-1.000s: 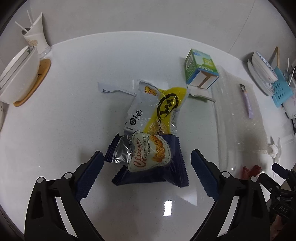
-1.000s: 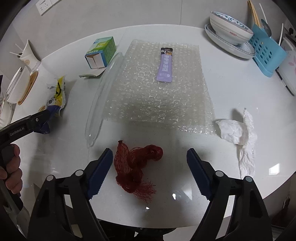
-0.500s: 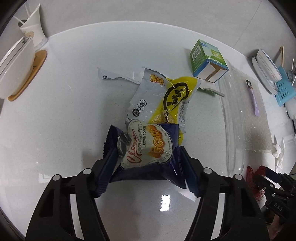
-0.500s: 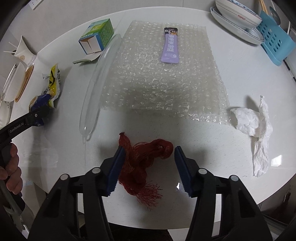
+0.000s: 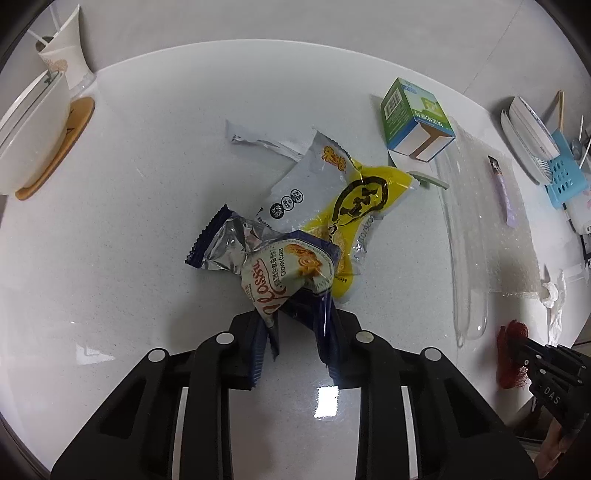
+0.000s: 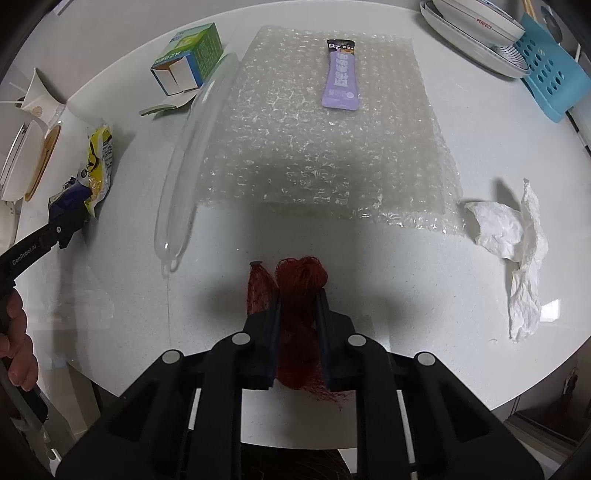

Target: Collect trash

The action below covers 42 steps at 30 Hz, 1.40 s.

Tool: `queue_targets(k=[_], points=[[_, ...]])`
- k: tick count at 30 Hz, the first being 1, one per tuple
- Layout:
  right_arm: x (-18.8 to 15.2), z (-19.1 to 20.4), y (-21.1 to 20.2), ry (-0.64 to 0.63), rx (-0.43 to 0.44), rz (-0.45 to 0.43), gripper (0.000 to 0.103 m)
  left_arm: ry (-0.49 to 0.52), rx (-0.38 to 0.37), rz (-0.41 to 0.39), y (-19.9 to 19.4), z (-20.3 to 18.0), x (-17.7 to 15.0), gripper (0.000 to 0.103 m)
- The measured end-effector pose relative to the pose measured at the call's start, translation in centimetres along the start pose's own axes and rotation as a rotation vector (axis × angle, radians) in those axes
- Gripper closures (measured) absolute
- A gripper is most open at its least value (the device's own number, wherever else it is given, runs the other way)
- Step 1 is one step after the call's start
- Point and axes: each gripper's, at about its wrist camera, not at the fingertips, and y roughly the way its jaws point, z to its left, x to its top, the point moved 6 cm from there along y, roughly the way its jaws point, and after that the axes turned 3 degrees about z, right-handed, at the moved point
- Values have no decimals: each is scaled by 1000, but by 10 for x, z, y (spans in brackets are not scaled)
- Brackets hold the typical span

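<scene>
In the left wrist view my left gripper (image 5: 295, 321) is closing its jaws on a dark blue cookie wrapper (image 5: 280, 273), which is crumpled between the pads. Behind the wrapper lie a yellow wrapper (image 5: 365, 206), a grey-white wrapper (image 5: 299, 184) and a torn strip (image 5: 258, 142). In the right wrist view my right gripper (image 6: 298, 306) is closing on a red mesh net (image 6: 301, 280), bunched between its pads on the white table (image 6: 406, 280). A crumpled white tissue (image 6: 513, 236) lies to the right. A purple sachet (image 6: 341, 79) rests on a bubble wrap sheet (image 6: 325, 147).
An open green carton (image 6: 188, 55) and a long clear air cushion (image 6: 195, 155) lie left of the bubble wrap. A white bowl on a wooden coaster (image 5: 26, 140) and a paper cup (image 5: 64, 62) stand far left. Stacked dishes (image 6: 476, 33) and a blue rack (image 6: 550, 77) sit far right.
Both grippers went from wide open to closed around their items. The cookie wrapper has been squeezed and crumpled upward, and the red net has bunched into a narrow bundle between the right pads.
</scene>
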Motion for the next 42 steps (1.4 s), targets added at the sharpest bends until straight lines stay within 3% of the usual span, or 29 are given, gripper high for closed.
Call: queue_targets(k=[16, 33, 42], points=[[-6, 3, -11, -10, -33, -48, 88, -19, -22, -52, -29, 15, -11, 80], [-18, -11, -51, -61, 35, -145, 88, -68, 18, -80, -70, -9, -49, 83], [-31, -22, -64, -78, 44, -174, 88, -39, 16, -94, -85, -40, -67, 83]])
